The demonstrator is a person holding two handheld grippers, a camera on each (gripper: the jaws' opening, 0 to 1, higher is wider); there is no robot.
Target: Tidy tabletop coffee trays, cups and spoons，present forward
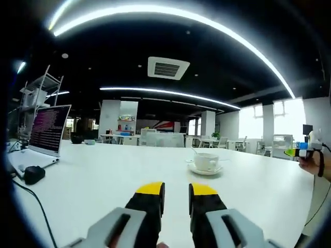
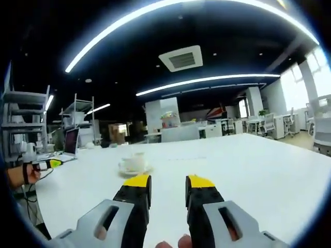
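A white coffee cup [image 1: 206, 161] stands on a white saucer [image 1: 205, 170] with a spoon [image 1: 195, 152] sticking out of it, on the white table [image 1: 103, 181] ahead and a little right of my left gripper [image 1: 176, 190]. That gripper is open, nothing between its yellow-tipped jaws. In the right gripper view the same cup [image 2: 135, 161] and saucer [image 2: 134, 170] sit ahead to the left of my right gripper [image 2: 168, 183], which is open and holds nothing. The other gripper [image 1: 305, 151] shows at the right edge in a hand; the left one [image 2: 45, 165] shows at the left edge.
An open laptop [image 1: 46, 132] with a mouse [image 1: 34, 174] and a cable [image 1: 36, 206] sits at the table's left end. Metal shelving [image 2: 20, 124] stands behind it. Office desks and chairs [image 2: 269, 124] fill the background.
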